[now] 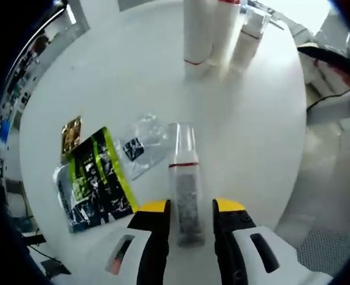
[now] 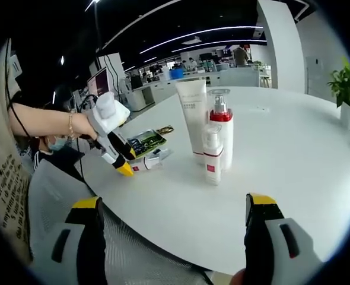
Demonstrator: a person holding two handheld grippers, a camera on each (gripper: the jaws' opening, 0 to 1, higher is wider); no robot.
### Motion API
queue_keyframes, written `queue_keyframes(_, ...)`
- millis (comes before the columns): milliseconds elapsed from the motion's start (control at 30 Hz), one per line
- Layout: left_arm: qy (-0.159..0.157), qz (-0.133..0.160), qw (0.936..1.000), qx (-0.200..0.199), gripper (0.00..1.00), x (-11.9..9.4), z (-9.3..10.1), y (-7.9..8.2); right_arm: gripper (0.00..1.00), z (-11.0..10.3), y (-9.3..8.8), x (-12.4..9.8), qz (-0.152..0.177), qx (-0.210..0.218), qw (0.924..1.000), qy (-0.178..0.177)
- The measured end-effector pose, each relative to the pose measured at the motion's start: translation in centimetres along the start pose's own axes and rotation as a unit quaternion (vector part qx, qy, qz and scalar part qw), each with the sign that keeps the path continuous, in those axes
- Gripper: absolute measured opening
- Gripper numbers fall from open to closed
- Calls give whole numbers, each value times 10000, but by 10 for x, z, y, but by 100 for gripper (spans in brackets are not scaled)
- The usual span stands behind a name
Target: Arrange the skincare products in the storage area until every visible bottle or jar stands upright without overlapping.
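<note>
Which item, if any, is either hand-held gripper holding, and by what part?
Nothing is held yet. The left hand-held gripper is open, its jaws on either side of the lying clear bottle's lower end without closing on it. The right hand-held gripper is open over the table.

Round white table [image 2: 293, 148], dark ceiling with light strips [image 2: 210, 32], potted plant [image 2: 348, 89].

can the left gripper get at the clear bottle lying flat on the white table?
Probably yes: the left gripper is open with the lying clear red-banded bottle already between its jaws. The crumpled clear wrapper lies clear to one side.
</note>
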State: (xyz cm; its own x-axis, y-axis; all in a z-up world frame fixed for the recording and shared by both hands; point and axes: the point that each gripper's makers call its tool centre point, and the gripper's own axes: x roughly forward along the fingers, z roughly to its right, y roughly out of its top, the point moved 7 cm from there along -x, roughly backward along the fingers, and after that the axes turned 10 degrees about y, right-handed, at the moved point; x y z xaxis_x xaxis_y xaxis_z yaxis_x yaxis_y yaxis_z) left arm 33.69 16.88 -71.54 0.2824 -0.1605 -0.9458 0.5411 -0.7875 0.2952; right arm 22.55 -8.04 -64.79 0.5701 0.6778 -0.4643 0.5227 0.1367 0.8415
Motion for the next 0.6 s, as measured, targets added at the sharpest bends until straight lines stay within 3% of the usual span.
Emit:
queue_keyframes(300, 48, -48, 10000, 18, 18, 2, -2, 1, 100, 0, -1, 2, -62, -4, 10000, 22)
queue_keyframes(600, -13, 240, 9992, -321, 17, 0, -3, 4, 100, -1, -1, 2, -99, -13, 9999, 41)
